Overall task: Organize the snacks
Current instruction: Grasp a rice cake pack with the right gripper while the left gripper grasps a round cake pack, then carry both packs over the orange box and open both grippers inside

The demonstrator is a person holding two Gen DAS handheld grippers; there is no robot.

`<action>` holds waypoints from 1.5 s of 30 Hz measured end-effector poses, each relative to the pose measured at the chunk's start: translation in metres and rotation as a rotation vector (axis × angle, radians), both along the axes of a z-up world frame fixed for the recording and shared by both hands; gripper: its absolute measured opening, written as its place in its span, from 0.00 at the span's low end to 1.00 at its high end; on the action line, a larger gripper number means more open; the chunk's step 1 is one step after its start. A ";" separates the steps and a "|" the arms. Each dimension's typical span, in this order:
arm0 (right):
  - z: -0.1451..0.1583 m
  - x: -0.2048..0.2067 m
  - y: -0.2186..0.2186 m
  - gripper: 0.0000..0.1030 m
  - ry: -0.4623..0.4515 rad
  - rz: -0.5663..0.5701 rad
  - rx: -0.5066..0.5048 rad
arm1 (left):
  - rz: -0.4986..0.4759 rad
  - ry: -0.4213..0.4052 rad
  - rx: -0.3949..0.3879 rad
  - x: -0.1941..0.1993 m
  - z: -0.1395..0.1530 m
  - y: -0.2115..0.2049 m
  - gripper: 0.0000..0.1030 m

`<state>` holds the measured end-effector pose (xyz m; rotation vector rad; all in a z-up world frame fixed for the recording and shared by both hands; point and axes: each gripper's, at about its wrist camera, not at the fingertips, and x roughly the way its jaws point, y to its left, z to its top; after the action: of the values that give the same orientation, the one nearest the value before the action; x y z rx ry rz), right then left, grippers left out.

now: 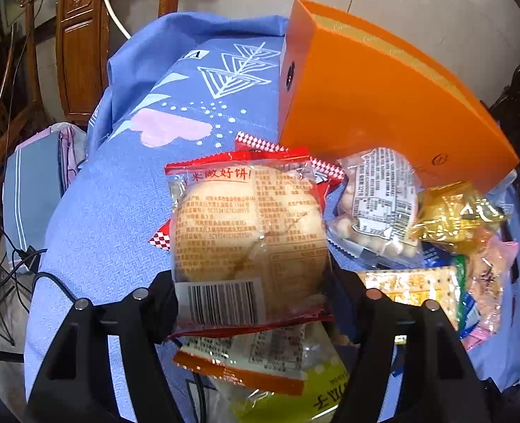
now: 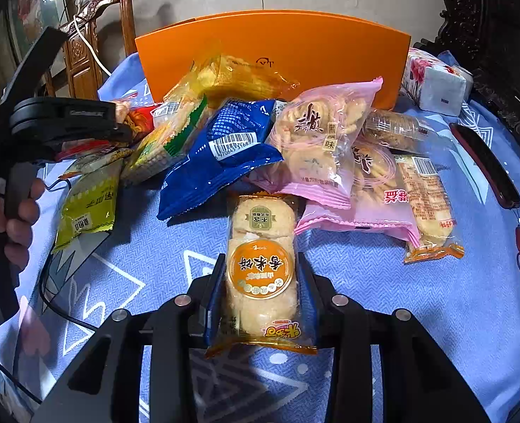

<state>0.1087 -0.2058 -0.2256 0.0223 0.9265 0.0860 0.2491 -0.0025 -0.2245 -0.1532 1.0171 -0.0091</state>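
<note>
1. Two packets are in the tongs at this moment. The left tongs [image 1: 251, 296] straddle a clear, red-edged plastic packet of round pale biscuits [image 1: 249, 232]; its barcode end sits between the two fingers, but whether the pads actually press on the film I cannot tell.
2. The right tongs [image 2: 261, 296] are clenched on a clear packet of puffed rice cakes with a round orange label [image 2: 260, 264], squeezing its long sides.
3. Handling, as a judgement: both packets look light and air-filled, with slick, crinkly film and brittle contents. A firm squeeze would likely crack the biscuits, and a loose one could let the film slide.
4. Best hold: across the flat body near the sealed end, not on the thin crimped edge alone.
5. In the left wrist view the biscuit packet runs from the tongs toward 12 o'clock, lying over a yellow-green foil packet [image 1: 295, 394] at 6 o'clock.
6. The open orange cardboard box [image 1: 383, 105] stands at about 1 o'clock, beyond the heap of mixed snack packets at 3 o'clock.
7. In the right wrist view the rice-cake packet points to 12 o'clock above the blue patterned cloth on the worktop [image 2: 401, 317], with the box behind the pile at 12 o'clock.
</note>
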 end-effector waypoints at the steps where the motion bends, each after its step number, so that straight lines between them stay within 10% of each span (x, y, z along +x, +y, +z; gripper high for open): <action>1: 0.000 0.000 0.000 0.37 0.001 -0.001 0.000 | -0.005 -0.012 -0.001 -0.002 0.002 0.001 0.65; 28: 0.093 -0.030 -0.021 0.35 -0.173 -0.022 0.113 | -0.193 -0.261 -0.068 -0.072 0.103 0.000 0.64; 45: 0.229 0.133 -0.053 0.37 -0.445 -0.026 0.086 | -0.308 -0.434 -0.040 0.051 0.216 -0.069 0.69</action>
<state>0.2419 -0.2584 0.0036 0.0914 0.4775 0.1014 0.3006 -0.0711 -0.0086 -0.0262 0.5984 -0.3305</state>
